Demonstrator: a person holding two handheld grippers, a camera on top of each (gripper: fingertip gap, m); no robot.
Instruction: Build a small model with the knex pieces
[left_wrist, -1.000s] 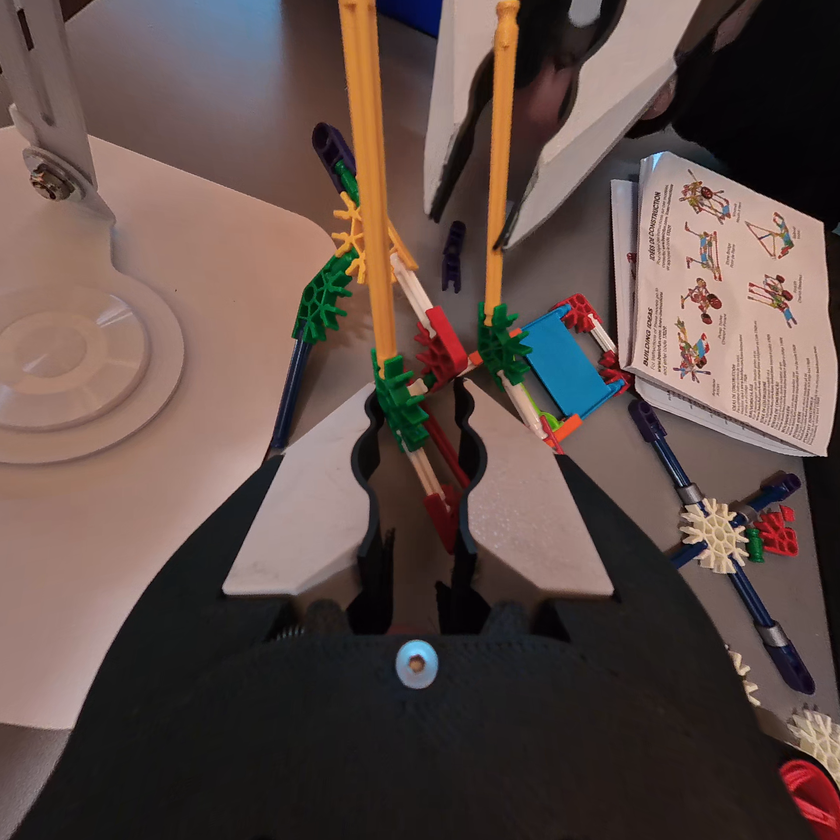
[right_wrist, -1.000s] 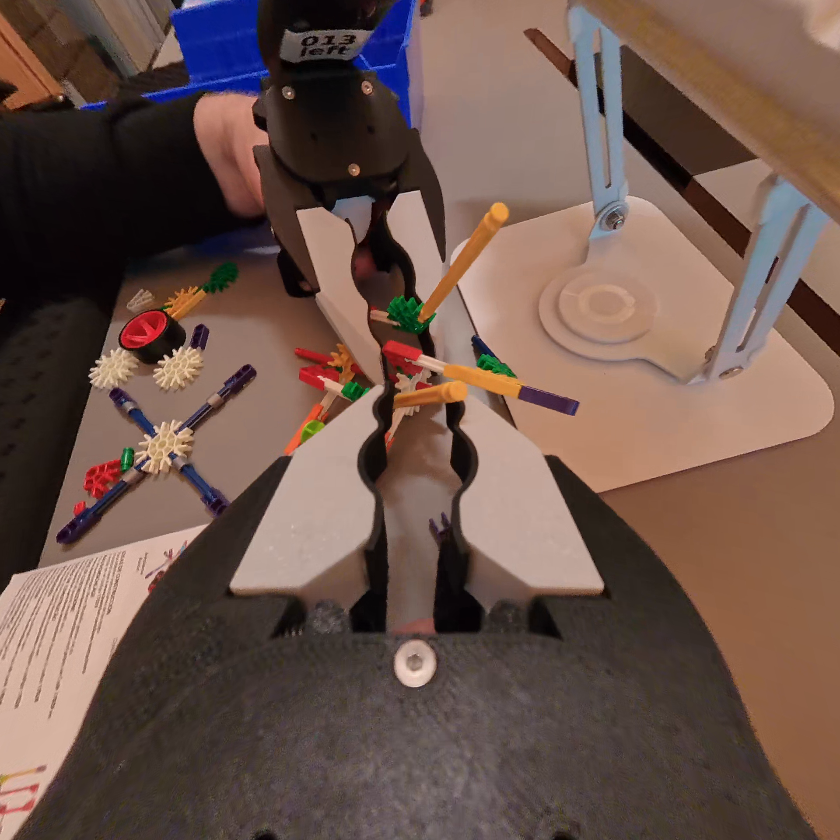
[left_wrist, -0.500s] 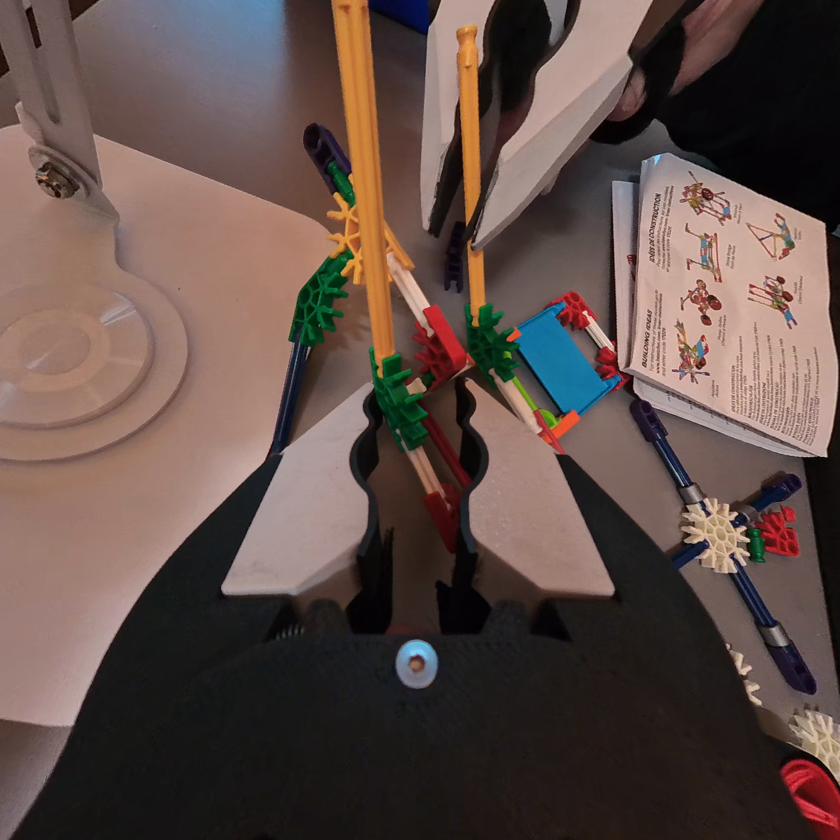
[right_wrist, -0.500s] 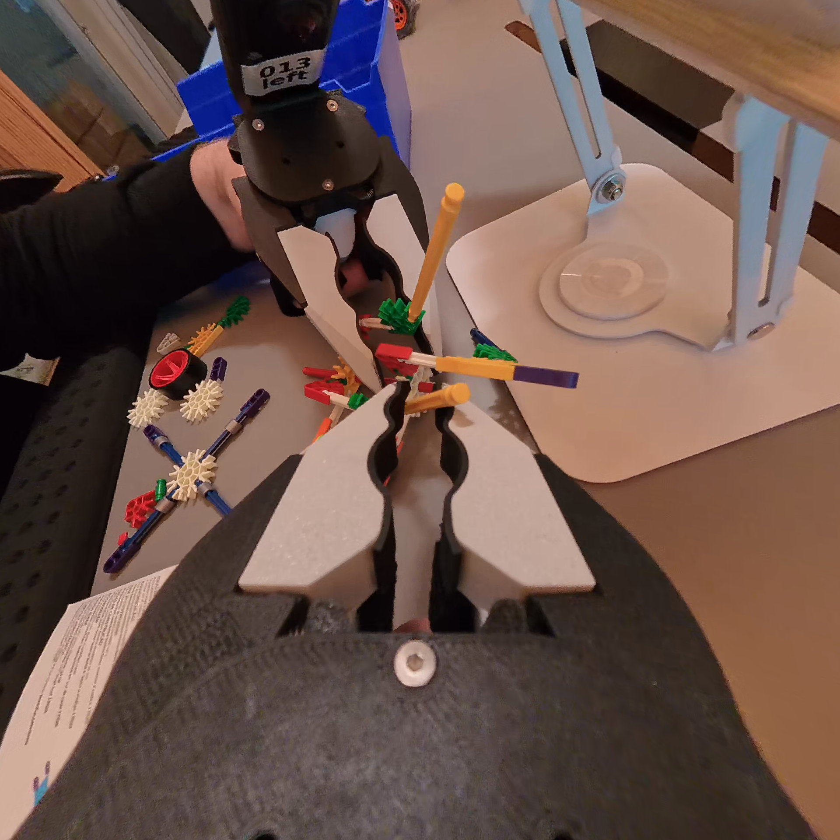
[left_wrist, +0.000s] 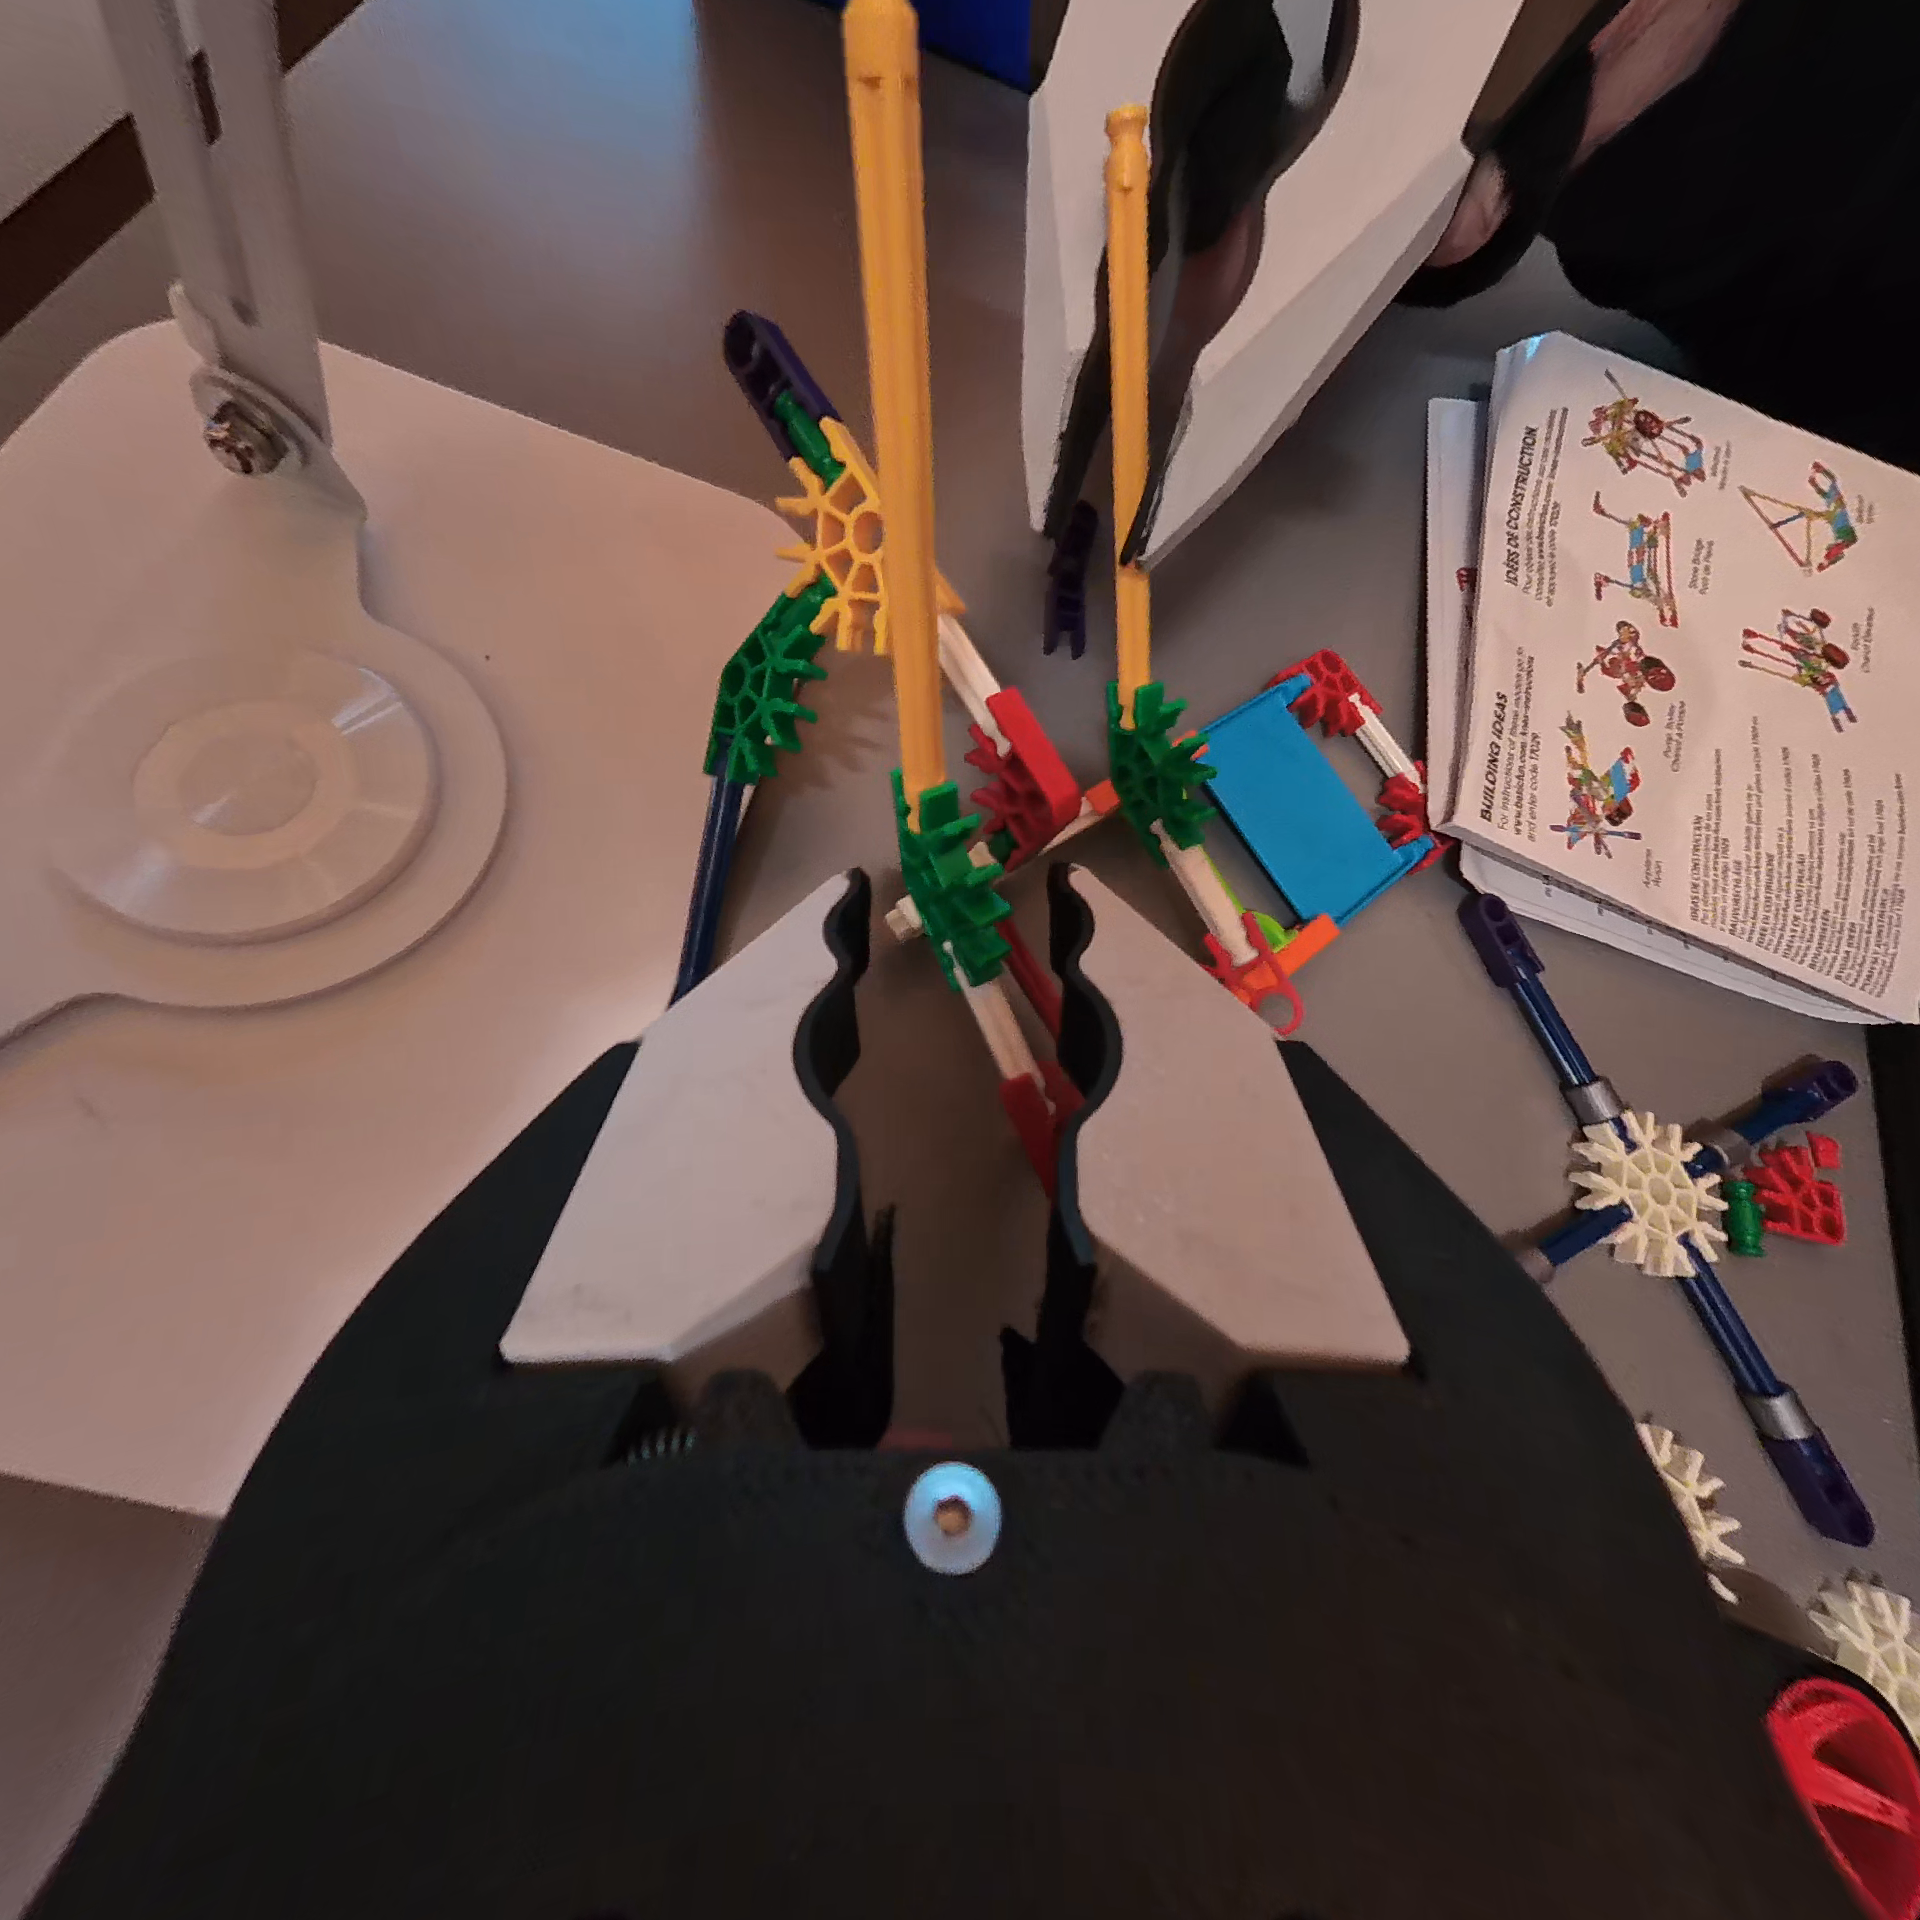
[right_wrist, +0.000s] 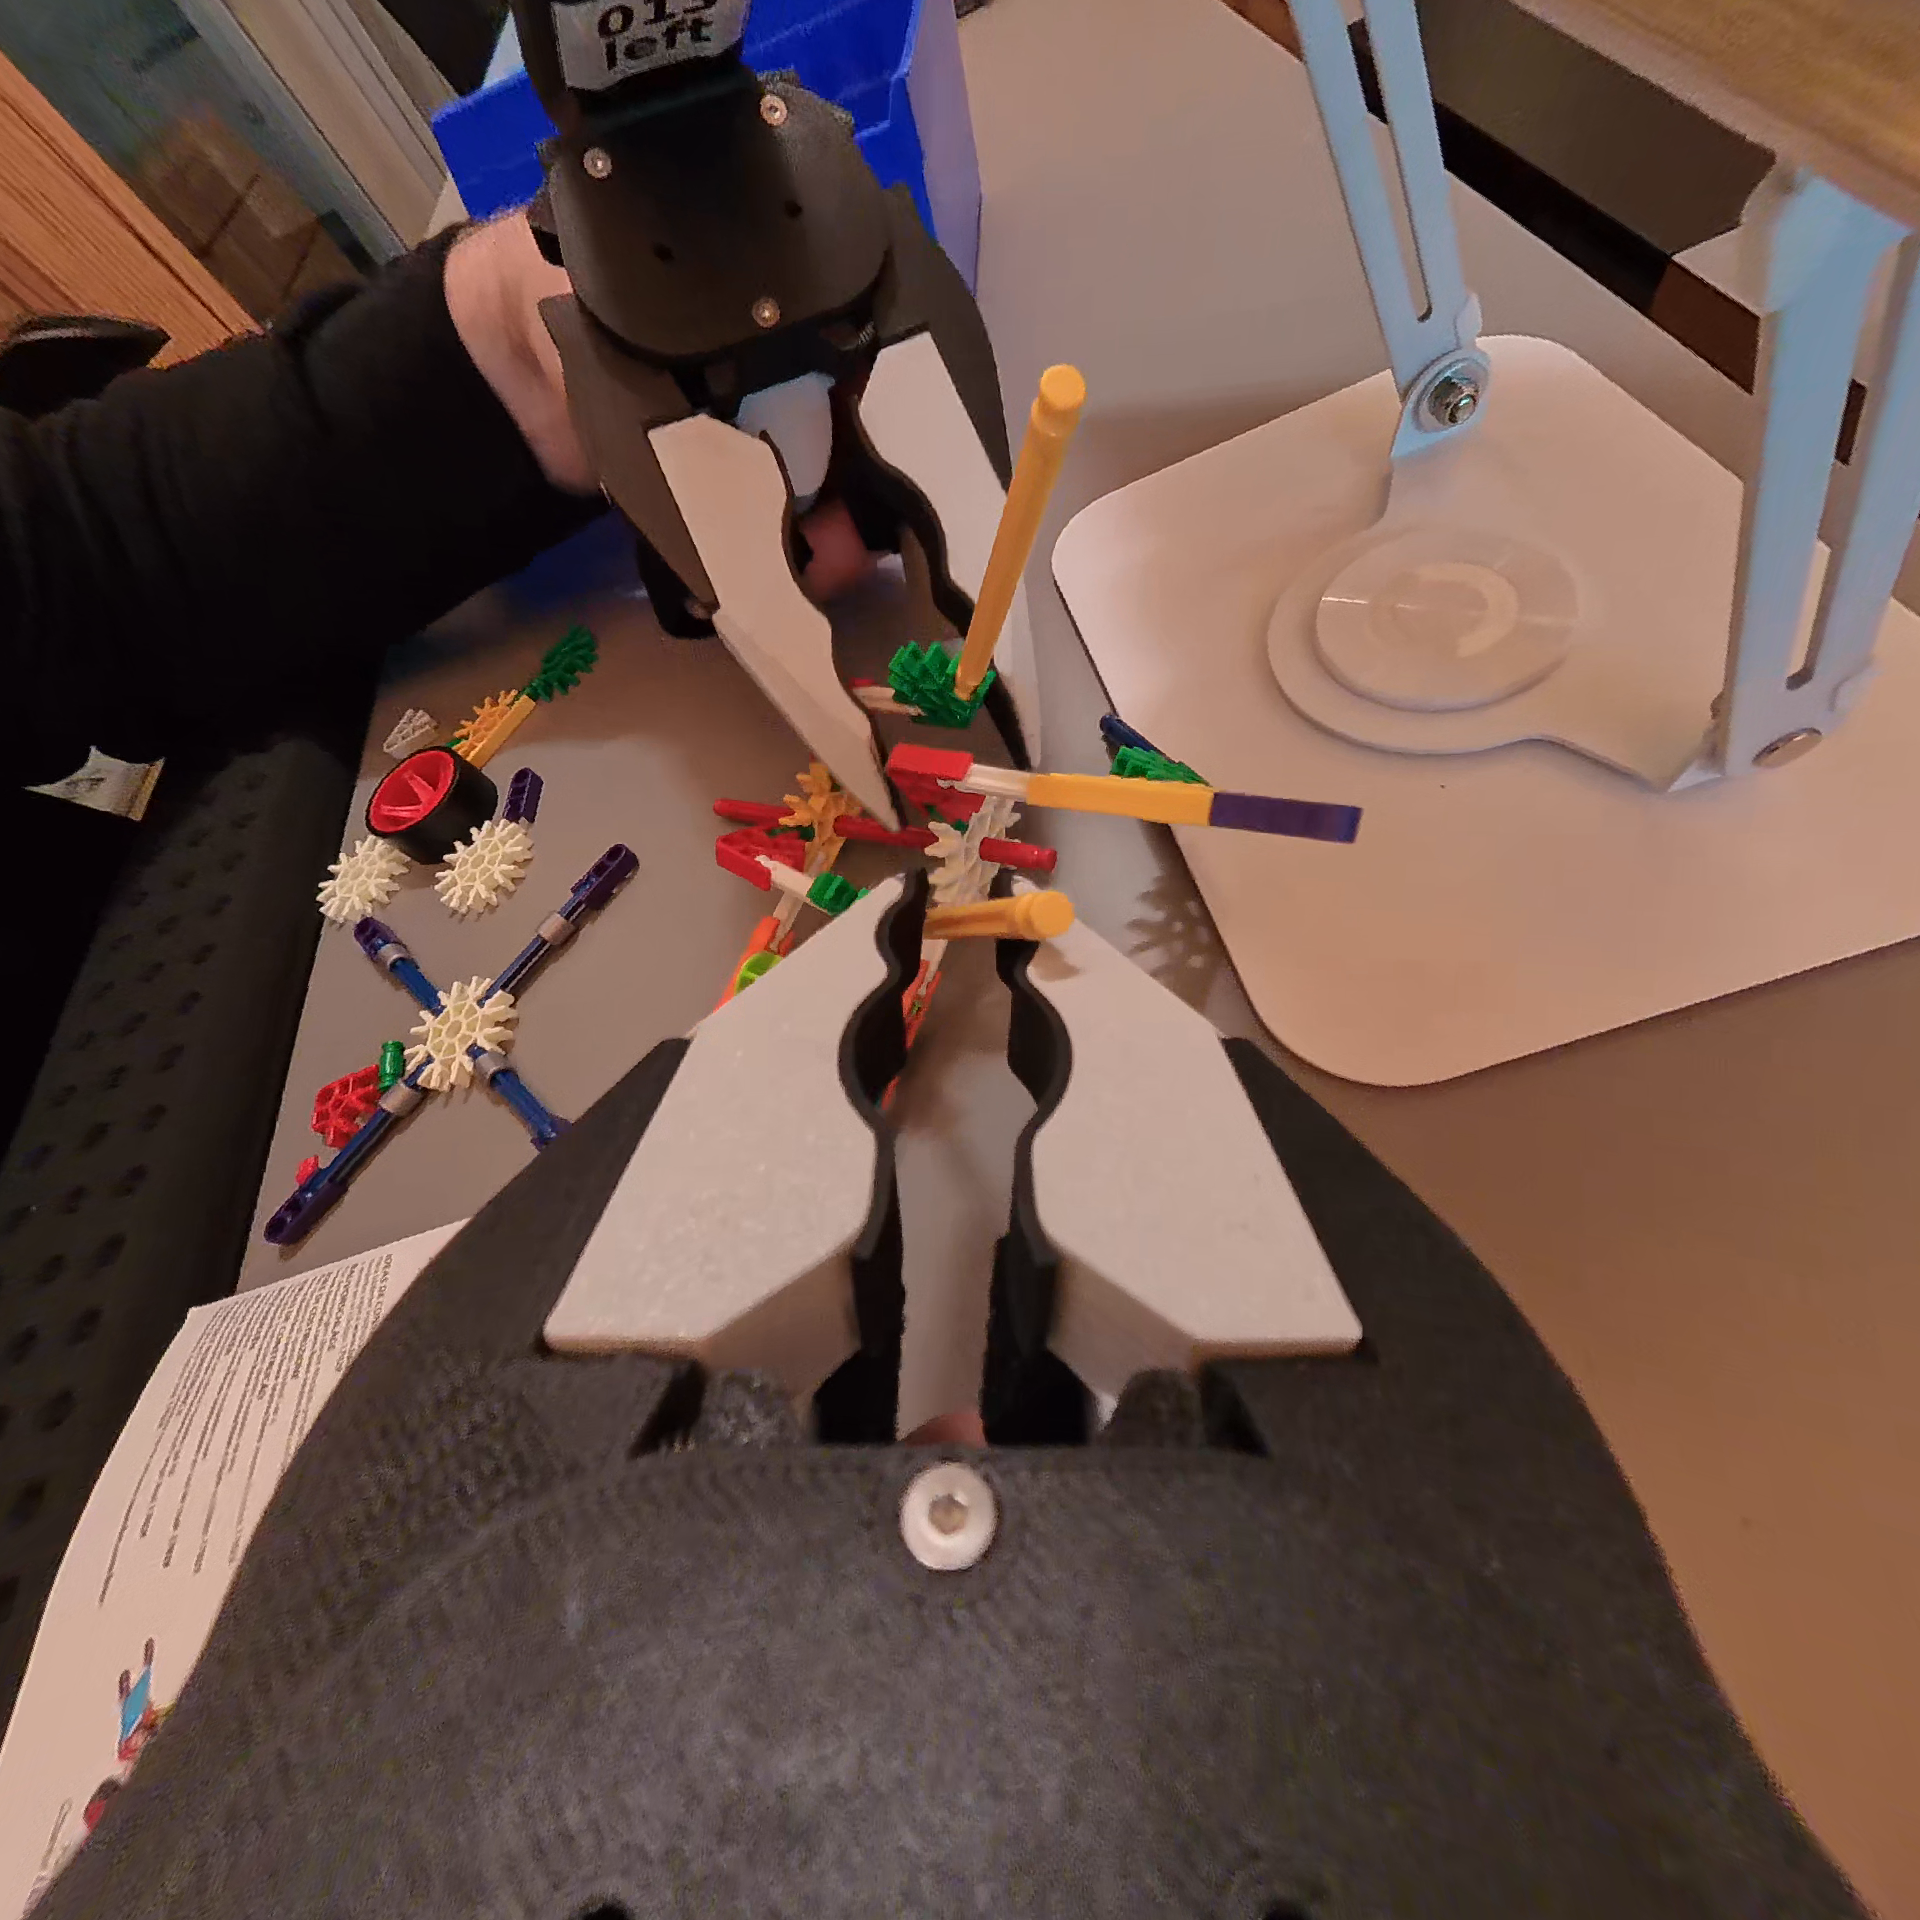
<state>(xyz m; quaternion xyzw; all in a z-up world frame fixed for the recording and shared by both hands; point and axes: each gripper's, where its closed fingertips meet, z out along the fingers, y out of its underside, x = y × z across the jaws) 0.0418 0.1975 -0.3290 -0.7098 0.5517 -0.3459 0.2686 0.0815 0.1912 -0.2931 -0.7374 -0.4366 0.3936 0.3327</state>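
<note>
Left tongs (left_wrist: 956, 904) sit at centre frame in the left wrist view, jaws apart, straddling the green snowflake connector (left_wrist: 948, 883) of the multicoloured plastic rod-and-connector model (left_wrist: 997, 769); whether the pads touch it, cannot tell. A long yellow plastic rod (left_wrist: 896, 395) rises from that connector toward the top edge.

Right tongs (right_wrist: 956, 925), centre of the right wrist view, are nearly together around a second, thinner yellow rod (right_wrist: 997, 916); firm clamp or light contact, cannot tell. In the left wrist view the same tongs (left_wrist: 1117, 530) come in from upper right.

Containers: blue plastic bin (right_wrist: 831, 94) at top of the right wrist view, behind the left tongs; contents hidden.

Edges and room: white metal stand base (left_wrist: 239, 935) fills the left half of the left wrist view, its rounded corner just beside the model. Folded paper instruction sheet (left_wrist: 1683, 665) lies at right, near the model's blue panel (left_wrist: 1299, 821). Loose blue-rod cross with white snowflake hub (left_wrist: 1652, 1195) at lower right, black-and-red wheel (right_wrist: 426, 800) at mid left of the right wrist view. Grey worktop (left_wrist: 540, 208) is bare at upper left.
</note>
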